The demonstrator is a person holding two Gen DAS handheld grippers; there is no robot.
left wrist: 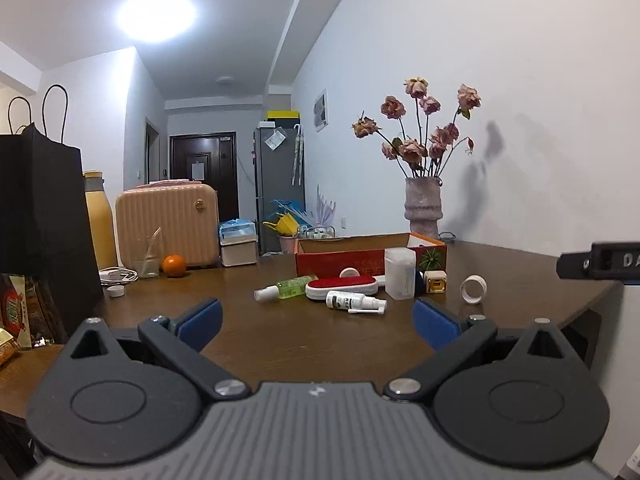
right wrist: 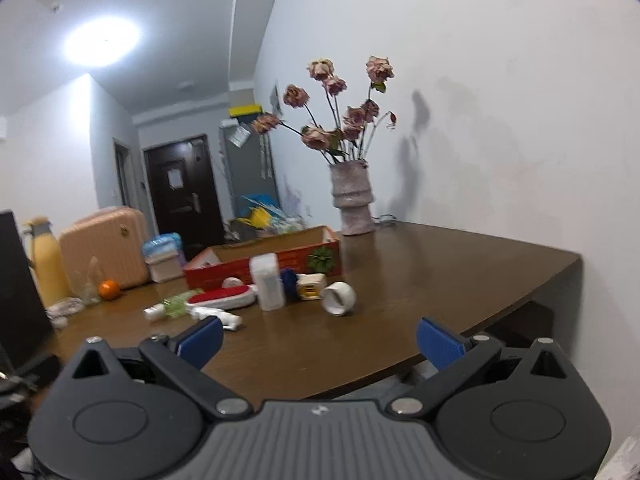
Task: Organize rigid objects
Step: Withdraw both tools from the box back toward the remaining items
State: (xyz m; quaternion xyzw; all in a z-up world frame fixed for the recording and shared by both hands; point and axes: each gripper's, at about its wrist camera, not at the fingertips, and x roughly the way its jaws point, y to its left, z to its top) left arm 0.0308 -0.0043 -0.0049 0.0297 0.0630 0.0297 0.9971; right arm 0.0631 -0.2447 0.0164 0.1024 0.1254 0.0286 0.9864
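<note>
A cluster of small objects lies on the brown table in front of a red open box (left wrist: 352, 258) (right wrist: 256, 262): a green spray bottle (left wrist: 286, 288), a red and white brush (left wrist: 344, 286) (right wrist: 224, 298), a white spray bottle (left wrist: 354, 302), a white plastic container (left wrist: 400, 274) (right wrist: 267, 282), a small yellow and white cube (left wrist: 435, 282) (right wrist: 310, 286) and a white tape ring (left wrist: 473, 289) (right wrist: 339, 298). My left gripper (left wrist: 318, 320) is open and empty, short of the cluster. My right gripper (right wrist: 320, 338) is open and empty, near the table's front edge.
A vase of dried roses (left wrist: 423, 208) (right wrist: 354, 200) stands behind the box by the wall. A black paper bag (left wrist: 40, 216), a yellow bottle (left wrist: 98, 224), a peach case (left wrist: 168, 226), an orange (left wrist: 174, 266) and a glass stand at the left. The table edge (right wrist: 520, 304) curves at the right.
</note>
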